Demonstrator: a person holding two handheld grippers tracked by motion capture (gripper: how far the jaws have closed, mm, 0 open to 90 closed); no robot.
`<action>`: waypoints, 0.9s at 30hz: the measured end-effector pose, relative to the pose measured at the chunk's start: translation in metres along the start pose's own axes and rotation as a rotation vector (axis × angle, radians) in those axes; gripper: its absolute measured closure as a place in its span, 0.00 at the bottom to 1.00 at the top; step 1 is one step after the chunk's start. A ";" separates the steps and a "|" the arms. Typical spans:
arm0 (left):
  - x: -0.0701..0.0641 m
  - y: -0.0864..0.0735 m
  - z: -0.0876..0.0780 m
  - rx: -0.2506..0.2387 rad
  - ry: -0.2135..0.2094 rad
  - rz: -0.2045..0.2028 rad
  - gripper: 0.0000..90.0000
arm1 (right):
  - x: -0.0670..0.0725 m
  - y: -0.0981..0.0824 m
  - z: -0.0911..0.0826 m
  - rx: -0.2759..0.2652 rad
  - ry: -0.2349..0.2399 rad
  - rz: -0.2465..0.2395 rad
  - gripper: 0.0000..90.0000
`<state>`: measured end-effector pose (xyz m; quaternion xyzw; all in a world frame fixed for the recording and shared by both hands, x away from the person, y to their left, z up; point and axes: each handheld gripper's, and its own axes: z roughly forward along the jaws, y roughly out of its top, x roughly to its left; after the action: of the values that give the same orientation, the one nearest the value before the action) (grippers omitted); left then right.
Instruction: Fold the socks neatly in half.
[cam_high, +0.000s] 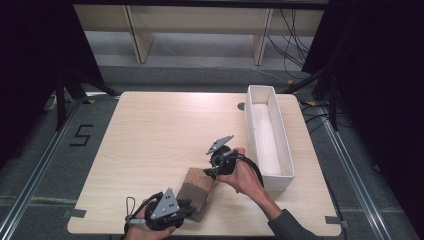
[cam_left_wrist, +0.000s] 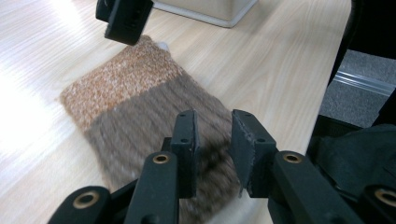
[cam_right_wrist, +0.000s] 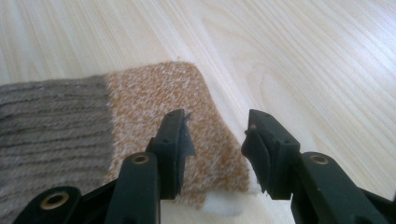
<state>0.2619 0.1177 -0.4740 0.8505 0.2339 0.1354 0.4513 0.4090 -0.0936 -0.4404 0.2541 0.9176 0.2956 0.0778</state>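
A folded knitted cloth (cam_high: 196, 190), orange-tan at one end and grey-brown ribbed at the other, lies flat near the table's front edge. My left gripper (cam_high: 188, 210) hovers at the grey-brown end (cam_left_wrist: 140, 135); its jaws (cam_left_wrist: 214, 127) stand apart with nothing pressed between them. My right gripper (cam_high: 208, 173) sits over the orange-tan end (cam_right_wrist: 154, 93), near a corner of it. Its jaws (cam_right_wrist: 215, 127) are also apart and hold nothing. A small white bit (cam_right_wrist: 224, 203) peeks out from under that corner. In the left gripper view the right gripper (cam_left_wrist: 123, 18) hangs above the cloth's far end.
A long white open box (cam_high: 270, 175) stands along the right side of the wooden table (cam_high: 160, 130), close behind the right hand. The table's front edge runs just below the left gripper. Dark floor and cables surround the table.
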 end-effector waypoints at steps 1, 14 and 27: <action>-0.001 -0.001 0.000 0.000 -0.002 0.013 0.79 | 0.002 0.002 0.002 0.016 0.005 0.016 0.71; -0.022 -0.007 0.017 0.105 -0.048 0.093 0.91 | -0.001 0.008 0.023 0.137 0.000 -0.040 0.95; 0.019 -0.023 -0.008 0.139 0.059 0.012 0.92 | 0.020 -0.021 0.002 0.148 0.035 -0.077 0.95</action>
<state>0.2682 0.1445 -0.4880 0.8767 0.2507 0.1468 0.3834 0.3836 -0.0974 -0.4541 0.2188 0.9471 0.2283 0.0542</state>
